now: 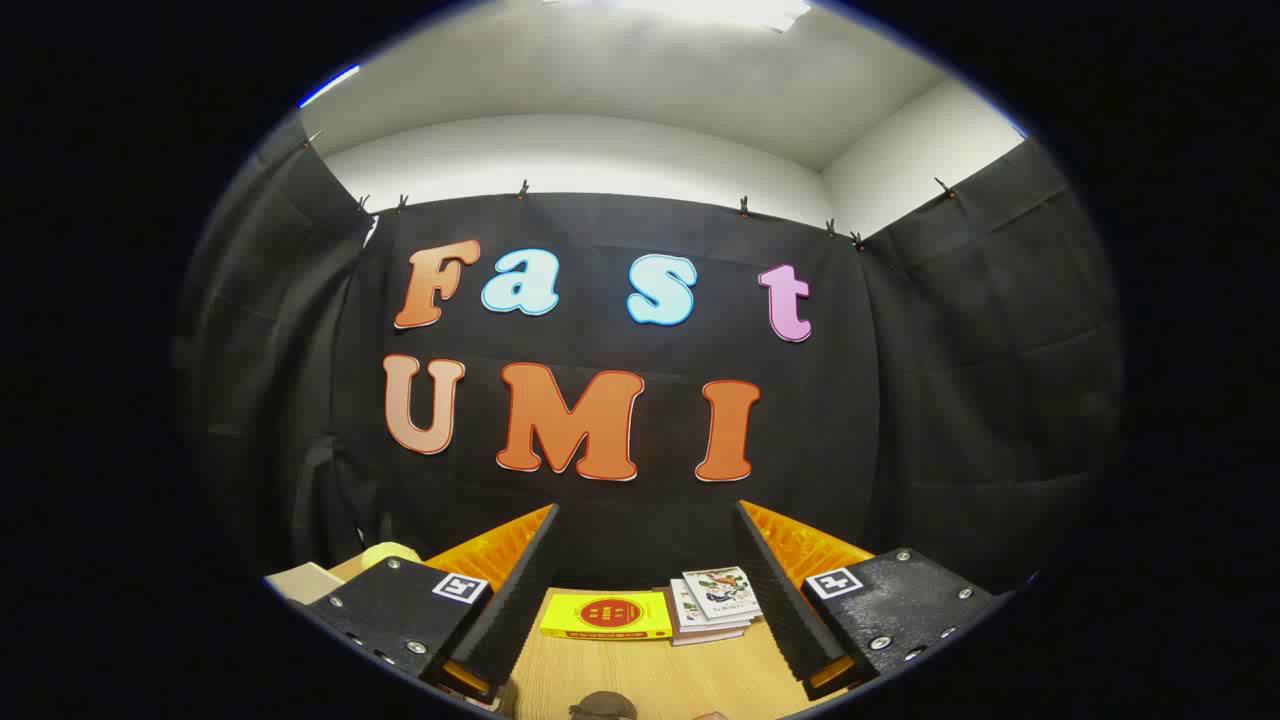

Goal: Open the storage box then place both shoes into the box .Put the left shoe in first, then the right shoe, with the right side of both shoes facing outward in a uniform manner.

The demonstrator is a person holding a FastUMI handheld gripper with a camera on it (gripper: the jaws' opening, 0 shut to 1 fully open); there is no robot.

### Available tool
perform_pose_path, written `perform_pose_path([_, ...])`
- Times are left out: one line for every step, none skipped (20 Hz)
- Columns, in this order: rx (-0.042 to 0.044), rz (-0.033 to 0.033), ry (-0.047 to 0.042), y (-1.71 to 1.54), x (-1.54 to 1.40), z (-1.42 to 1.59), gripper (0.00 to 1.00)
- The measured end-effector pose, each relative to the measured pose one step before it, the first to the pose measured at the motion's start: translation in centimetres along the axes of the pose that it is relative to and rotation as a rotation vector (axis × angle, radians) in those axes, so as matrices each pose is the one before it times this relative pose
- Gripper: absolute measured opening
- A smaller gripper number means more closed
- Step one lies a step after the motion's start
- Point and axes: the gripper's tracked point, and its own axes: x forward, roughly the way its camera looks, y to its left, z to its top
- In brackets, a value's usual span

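Observation:
My gripper is held up and points at the booth's black cloth wall, its two fingers wide apart with nothing between them. Below and between the fingers lies a light wooden table. At the near edge of the table a small piece of a dark brown object peeks in; I cannot tell what it is.
A yellow book with a red circle lies on the table beyond the fingers, and a small stack of books with an illustrated cover sits to its right. A pale yellow object and a beige box corner show past the left finger.

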Motion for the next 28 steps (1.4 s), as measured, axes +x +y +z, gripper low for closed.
perform_pose_path([-0.00322, 0.00629, 0.00206, 0.263, -0.004, -0.005, 1.00])
perform_pose_path([-0.00301, 0.00503, -0.00082, 0.210, -0.073, 0.053, 1.00])
perform_pose_path([-0.00259, 0.00297, 0.00009, 0.172, 0.039, 0.051, 1.00])
perform_pose_path([-0.00107, 0.00537, 0.00054, 0.239, 0.035, -0.029, 1.00])
perform_pose_path([0.00020, 0.00382, 0.00096, 0.259, -0.018, -0.034, 1.00])
perform_pose_path([0.00152, 0.00482, 0.00154, 0.184, -0.048, -0.044, 1.00])
perform_pose_path([0.00289, 0.00389, 0.00105, 0.219, 0.091, 0.000, 1.00])
perform_pose_path([0.00296, 0.00218, 0.00222, 0.063, -0.016, 0.070, 1.00])
perform_pose_path([0.00468, 0.00439, -0.00119, 0.128, -0.023, 0.089, 1.00])
perform_pose_path([0.00271, 0.00122, -0.00154, 0.075, -0.021, 0.102, 1.00])
perform_pose_path([0.00103, 0.00278, -0.00242, 0.091, 0.032, 0.033, 1.00])
perform_pose_path([-0.00190, 0.00054, -0.00046, 0.059, 0.037, -0.025, 1.00])
perform_pose_path([-0.00167, 0.00428, 0.00269, 0.168, 0.029, -0.197, 1.00])
perform_pose_path([-0.00119, 0.00378, 0.00299, 0.186, 0.014, -0.169, 1.00])
perform_pose_path([0.00018, 0.00497, 0.00580, 0.124, -0.095, -0.153, 1.00])
perform_pose_path([0.00320, 0.00791, 0.00523, 0.259, -0.038, -0.191, 1.00])
perform_pose_path([0.00487, 0.00801, 0.00728, 0.276, 0.040, -0.217, 1.00])
perform_pose_path([0.00405, 0.01197, 0.00863, 0.348, 0.014, -0.246, 1.00])
perform_pose_path([0.00263, 0.01116, 0.01610, 0.249, 0.090, -0.493, 1.00])
perform_pose_path([0.01020, 0.00870, 0.02298, 0.276, 0.058, -0.753, 1.00])
perform_pose_path([0.01473, 0.01834, 0.02350, 0.558, 0.008, -0.652, 1.00])
perform_pose_path([0.01534, 0.01674, 0.02550, 0.498, 0.069, -0.724, 1.00])
perform_pose_path([0.01404, 0.01890, 0.01968, 0.393, 0.040, -0.655, 1.00])
perform_pose_path([0.01399, 0.01664, 0.01663, 0.522, 0.196, -0.554, 1.00])
perform_pose_path([0.01622, 0.02307, 0.01872, 0.643, 0.102, -0.613, 1.00])
perform_pose_path([0.02052, 0.02389, 0.02213, 0.724, 0.103, -0.703, 1.00])
perform_pose_path([0.02097, 0.02683, 0.02271, 0.729, 0.049, -0.819, 1.00])
perform_pose_path([0.02084, 0.02257, 0.02786, 0.706, 0.174, -0.989, 1.00])
